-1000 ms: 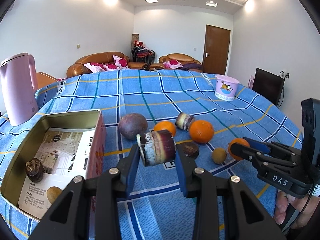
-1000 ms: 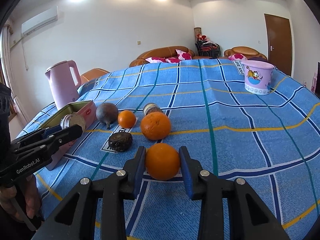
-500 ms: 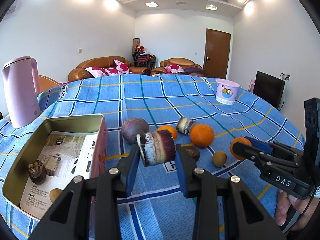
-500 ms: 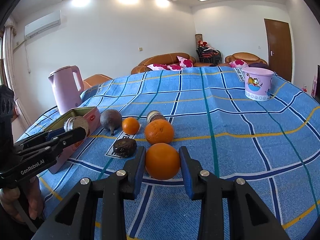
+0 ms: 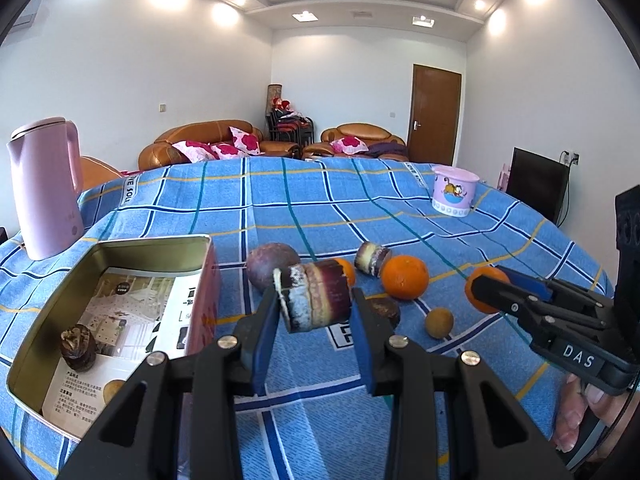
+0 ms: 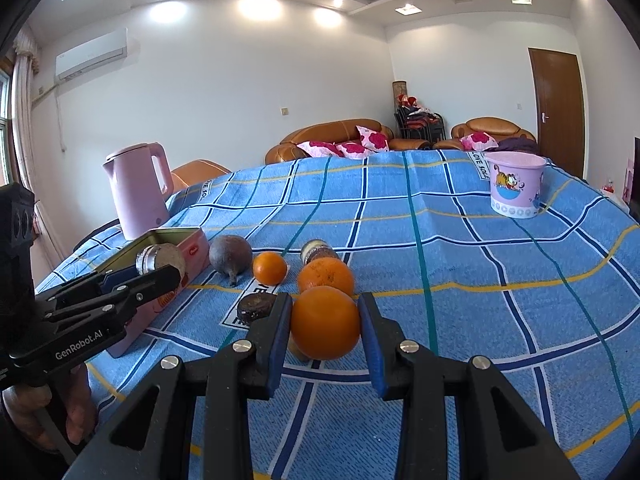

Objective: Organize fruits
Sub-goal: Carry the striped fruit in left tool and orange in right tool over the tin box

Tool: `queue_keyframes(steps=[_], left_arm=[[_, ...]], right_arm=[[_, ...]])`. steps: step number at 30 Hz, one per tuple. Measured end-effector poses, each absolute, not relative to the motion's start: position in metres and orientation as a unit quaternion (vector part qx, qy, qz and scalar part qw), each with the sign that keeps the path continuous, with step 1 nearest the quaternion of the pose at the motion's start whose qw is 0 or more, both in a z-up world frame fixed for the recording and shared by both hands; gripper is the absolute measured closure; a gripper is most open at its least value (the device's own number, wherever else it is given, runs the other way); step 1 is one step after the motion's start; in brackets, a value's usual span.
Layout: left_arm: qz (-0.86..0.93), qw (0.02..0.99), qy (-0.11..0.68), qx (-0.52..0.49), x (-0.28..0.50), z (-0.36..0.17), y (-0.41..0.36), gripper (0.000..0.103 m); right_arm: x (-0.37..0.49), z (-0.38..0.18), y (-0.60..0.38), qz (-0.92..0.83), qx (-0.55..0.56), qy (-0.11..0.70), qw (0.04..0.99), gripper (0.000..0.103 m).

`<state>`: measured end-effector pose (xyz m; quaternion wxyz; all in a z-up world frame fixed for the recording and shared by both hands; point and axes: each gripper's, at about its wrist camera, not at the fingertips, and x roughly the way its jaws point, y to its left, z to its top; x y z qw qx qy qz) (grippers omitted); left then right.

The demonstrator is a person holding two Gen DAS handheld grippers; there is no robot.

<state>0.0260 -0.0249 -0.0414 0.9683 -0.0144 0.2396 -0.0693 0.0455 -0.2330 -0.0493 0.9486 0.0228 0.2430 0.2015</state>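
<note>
With both grippers clamped, the left gripper (image 5: 314,318) on a stubby purple-and-white sugarcane piece (image 5: 316,297) and the right gripper (image 6: 325,330) on a round orange (image 6: 325,322), either smooth, rounded fruit could slip and roll before reaching the open pink metal tin (image 5: 154,243) at the left.

Blue plaid tablecloth (image 5: 320,208) with dark blue, teal and yellow lines, spread across the whole surface. Pink electric kettle (image 5: 44,188) upright near the far left edge, lid closed, handle facing right. Small pink pail (image 5: 454,196) with a cartoon cat print, well apart on the far right. Beyond, brown leather sofas (image 5: 208,140) with pink flowered cushions (image 5: 244,144), and stacked chairs (image 5: 290,128) in the corner. Brown wooden door (image 5: 434,114) closed on the back wall. Dark television screen (image 5: 538,184) at right, beside a wall socket. White air conditioner (image 6: 92,54) high on the left wall. Recessed ceiling lights on.
</note>
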Motion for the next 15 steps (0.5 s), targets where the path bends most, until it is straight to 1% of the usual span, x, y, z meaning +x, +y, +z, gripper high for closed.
queue_keyframes(steps=[15], left_arm=[[-0.066, 0.970, 0.233, -0.009, 0.021, -0.039, -0.027, 0.066]], right_arm=[[0.040, -0.035, -0.228, 0.208, 0.018, 0.221, 0.953, 0.067]])
